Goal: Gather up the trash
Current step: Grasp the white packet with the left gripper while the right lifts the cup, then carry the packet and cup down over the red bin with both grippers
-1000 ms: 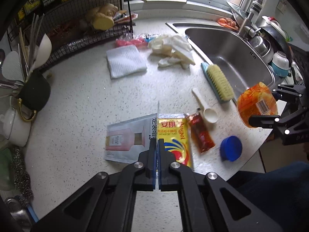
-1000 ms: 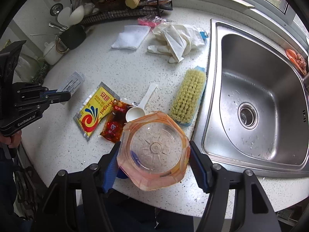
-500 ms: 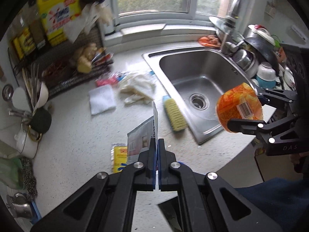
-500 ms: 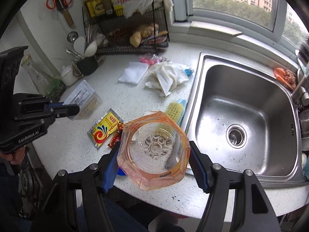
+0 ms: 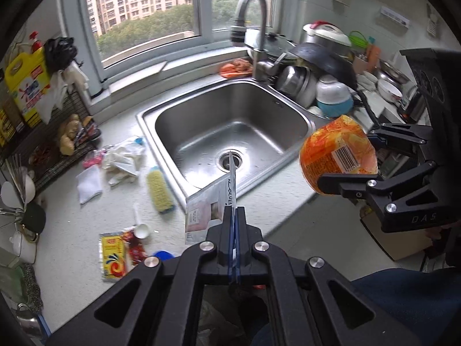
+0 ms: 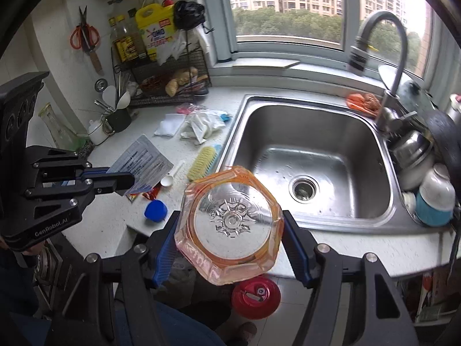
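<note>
left claw (image 5: 232, 222): jaws pressed together on a flat silvery packet (image 5: 210, 204), held edge-on, lifted clear of the tabletop (image 5: 72, 216)
left claw, other view (image 6: 126, 181): same packet (image 6: 141, 158) sticks out past the tips, printed side up
right claw (image 6: 230, 230): closed around an orange plastic cup (image 6: 229, 225), clear bottom facing the camera, blue pads (image 6: 165, 252) against both sides
cup from left view (image 5: 337, 155): orange label with barcode, in the air off the tabletop edge, right of the sink (image 5: 230, 132)
right claw from left view (image 5: 345, 160): one finger above the cup, one below
trash on tabletop: yellow sachet (image 5: 112, 255) with a red sachet (image 5: 135, 248) touching its right side, blue cap (image 5: 162, 255) just beside them near the front edge
blue cap, right view (image 6: 155, 210): near the tabletop corner
other tabletop items: white scoop (image 5: 141, 225), yellow brush (image 5: 160, 190) beside the sink rim, crumpled white gloves (image 5: 124, 161), folded white cloth (image 5: 89, 184)
sink: empty steel basin, tap (image 5: 253, 26) behind it
right of sink: stacked pots and bowls (image 5: 317, 80)
left back: wire rack (image 5: 43, 144) with ginger and bottles
floor: red round lid (image 6: 256, 297) under the cup; what it belongs to cannot be told
person: dark blue trouser leg (image 5: 403, 302) at lower right
</note>
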A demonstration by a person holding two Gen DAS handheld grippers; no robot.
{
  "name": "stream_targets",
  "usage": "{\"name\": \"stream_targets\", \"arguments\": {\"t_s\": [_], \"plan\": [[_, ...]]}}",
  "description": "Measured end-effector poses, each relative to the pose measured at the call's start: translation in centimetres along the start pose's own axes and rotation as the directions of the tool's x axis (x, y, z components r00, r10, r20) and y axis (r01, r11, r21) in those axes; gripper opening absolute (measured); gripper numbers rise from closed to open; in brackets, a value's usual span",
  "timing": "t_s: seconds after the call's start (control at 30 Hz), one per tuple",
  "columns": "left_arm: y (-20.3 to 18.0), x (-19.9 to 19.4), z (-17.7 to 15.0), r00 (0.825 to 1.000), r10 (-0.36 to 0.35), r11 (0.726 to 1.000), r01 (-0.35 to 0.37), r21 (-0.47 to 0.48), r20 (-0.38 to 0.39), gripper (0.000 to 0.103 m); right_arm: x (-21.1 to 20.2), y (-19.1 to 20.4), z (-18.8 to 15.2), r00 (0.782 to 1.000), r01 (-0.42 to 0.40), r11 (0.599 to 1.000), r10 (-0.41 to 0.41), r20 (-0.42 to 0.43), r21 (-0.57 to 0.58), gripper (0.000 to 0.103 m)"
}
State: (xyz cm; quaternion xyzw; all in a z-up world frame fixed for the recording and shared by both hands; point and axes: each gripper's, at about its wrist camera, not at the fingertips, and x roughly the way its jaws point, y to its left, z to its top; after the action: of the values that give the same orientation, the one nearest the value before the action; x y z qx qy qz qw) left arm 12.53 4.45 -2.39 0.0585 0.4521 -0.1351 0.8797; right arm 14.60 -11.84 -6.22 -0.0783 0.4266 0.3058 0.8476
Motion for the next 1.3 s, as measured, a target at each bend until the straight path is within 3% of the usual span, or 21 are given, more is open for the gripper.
{"name": "stream_targets", "arguments": {"t_s": [0.2, 0.37, 0.53, 0.67, 1.0, 1.23, 1.3], "plan": [[-5.9, 0.7, -1.5, 0.998, -0.043, 0.998, 0.045, 0.041, -0.046, 0.0, -2.5, -1.8, -4.5, 1.0, 0.01, 0.999, -0.009, -0.021, 0.053, 0.064], [-9.3, 2.7, -3.8, 0.991, -0.074, 0.997, 0.075, 0.008, -0.11, 0.0, -3.0, -3.3, -8.2, 0.999, 0.004, 0.992, 0.003, -0.052, 0.127, 0.064], [-11.8, 5.8, -6.8, 0.976, -0.114, 0.993, 0.111, -0.027, -0.187, 0.0, -1.9, -4.2, -12.3, 0.993, 0.022, 0.987, -0.004, -0.115, 0.158, 0.064], [-12.4, 9.4, -9.4, 0.952, -0.147, 0.988, 0.132, -0.076, -0.267, 0.0, 0.0, -4.9, -14.7, 0.986, 0.018, 0.982, 0.014, -0.164, 0.189, 0.064], [-12.5, 22.1, -15.8, 0.903, -0.169, 0.982, 0.121, -0.144, -0.395, 0.0, 8.6, -7.2, -20.3, 0.957, 0.071, 0.969, 0.001, -0.292, 0.236, 0.064], [-12.6, 30.2, -19.3, 0.911, -0.145, 0.979, 0.074, -0.192, -0.385, 0.0, 16.5, -8.7, -24.4, 0.933, 0.077, 0.969, 0.013, -0.36, 0.237, 0.064], [-12.8, 32.6, -20.1, 0.907, -0.14, 0.978, 0.064, -0.197, -0.398, 0.0, 18.9, -9.3, -25.6, 0.929, 0.084, 0.965, 0.015, -0.37, 0.249, 0.064]]}}
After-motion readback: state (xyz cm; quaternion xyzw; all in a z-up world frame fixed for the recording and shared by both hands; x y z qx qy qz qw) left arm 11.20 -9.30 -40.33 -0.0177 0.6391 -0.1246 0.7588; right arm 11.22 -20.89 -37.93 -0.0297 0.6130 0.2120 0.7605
